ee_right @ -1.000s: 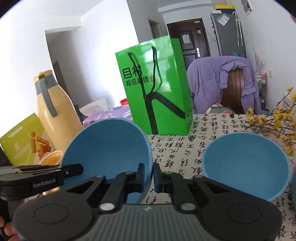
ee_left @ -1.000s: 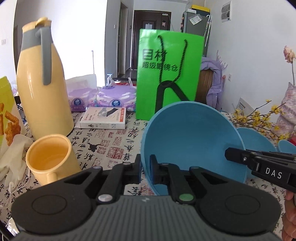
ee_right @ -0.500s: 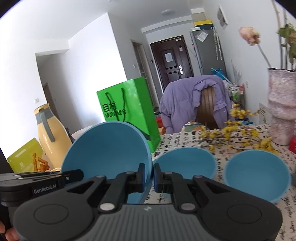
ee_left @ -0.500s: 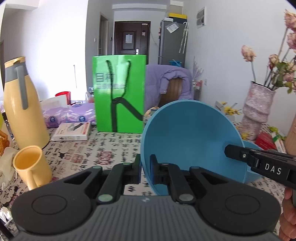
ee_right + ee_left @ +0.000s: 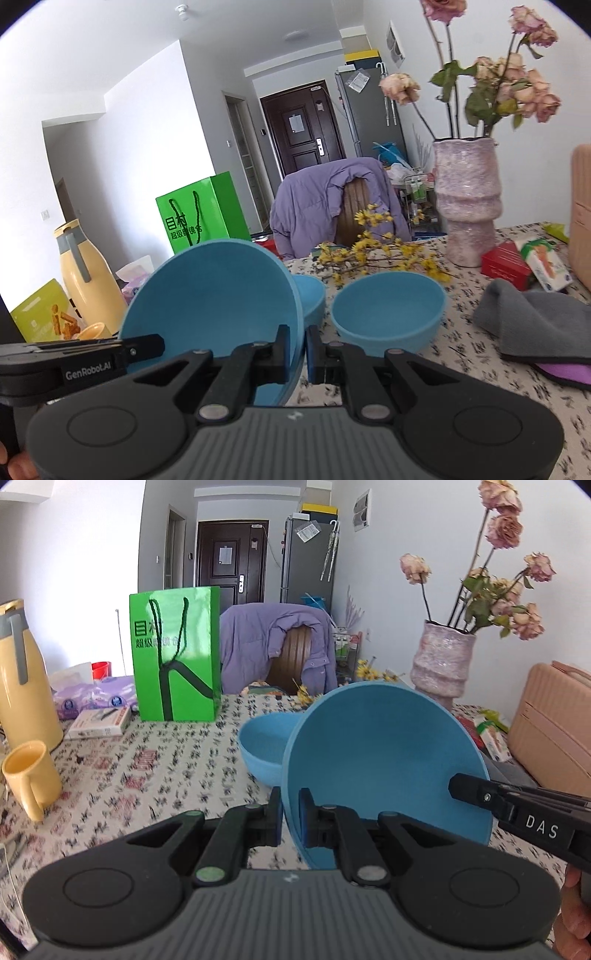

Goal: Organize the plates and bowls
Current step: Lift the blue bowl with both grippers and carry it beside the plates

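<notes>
Both grippers, left gripper (image 5: 289,816) and right gripper (image 5: 296,350), are pinching opposite rims of the blue bowl (image 5: 384,764); it's looking light, stiff and slick, so rim grips are working.

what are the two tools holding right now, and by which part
Both hold one tilted blue bowl by its rim: the left tool on one side, the right tool on the opposite side.
</notes>
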### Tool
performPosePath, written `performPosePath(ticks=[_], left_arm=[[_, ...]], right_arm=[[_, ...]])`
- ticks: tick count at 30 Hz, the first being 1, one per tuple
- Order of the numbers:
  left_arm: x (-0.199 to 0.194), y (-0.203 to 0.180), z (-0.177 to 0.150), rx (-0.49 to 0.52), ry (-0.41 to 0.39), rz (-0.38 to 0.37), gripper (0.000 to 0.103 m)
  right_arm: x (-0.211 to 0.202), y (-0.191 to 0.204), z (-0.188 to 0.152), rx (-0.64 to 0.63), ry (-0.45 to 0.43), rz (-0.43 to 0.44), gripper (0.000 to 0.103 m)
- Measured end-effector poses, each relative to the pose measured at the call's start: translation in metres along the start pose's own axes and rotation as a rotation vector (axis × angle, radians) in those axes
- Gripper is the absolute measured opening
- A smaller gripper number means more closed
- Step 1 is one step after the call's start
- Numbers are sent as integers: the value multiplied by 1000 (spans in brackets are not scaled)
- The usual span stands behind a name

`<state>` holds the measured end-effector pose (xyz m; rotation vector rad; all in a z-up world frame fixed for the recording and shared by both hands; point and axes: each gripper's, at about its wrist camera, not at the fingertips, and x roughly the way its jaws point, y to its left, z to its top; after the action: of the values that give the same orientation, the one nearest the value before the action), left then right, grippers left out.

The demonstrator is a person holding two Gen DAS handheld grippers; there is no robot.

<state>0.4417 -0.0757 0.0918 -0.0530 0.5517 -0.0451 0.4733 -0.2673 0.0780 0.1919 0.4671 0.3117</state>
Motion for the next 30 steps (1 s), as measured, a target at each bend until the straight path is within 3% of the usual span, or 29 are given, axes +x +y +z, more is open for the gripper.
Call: performPosePath(ticks=[12, 18, 24, 30], left_arm=[[-63, -15, -82, -104, 24, -39, 9], [-103, -13, -124, -104, 5, -42, 8], [-115, -4, -150, -108, 65, -73, 9], [-108, 4, -161, -143, 104, -98, 9]], right_arm=[[-78, -11, -70, -24, 69, -18, 9], [-118, -4, -116, -4, 113, -20, 9], [-139, -1, -148, 58, 161, -10, 10], [-145, 1, -159, 54, 181, -30, 10]])
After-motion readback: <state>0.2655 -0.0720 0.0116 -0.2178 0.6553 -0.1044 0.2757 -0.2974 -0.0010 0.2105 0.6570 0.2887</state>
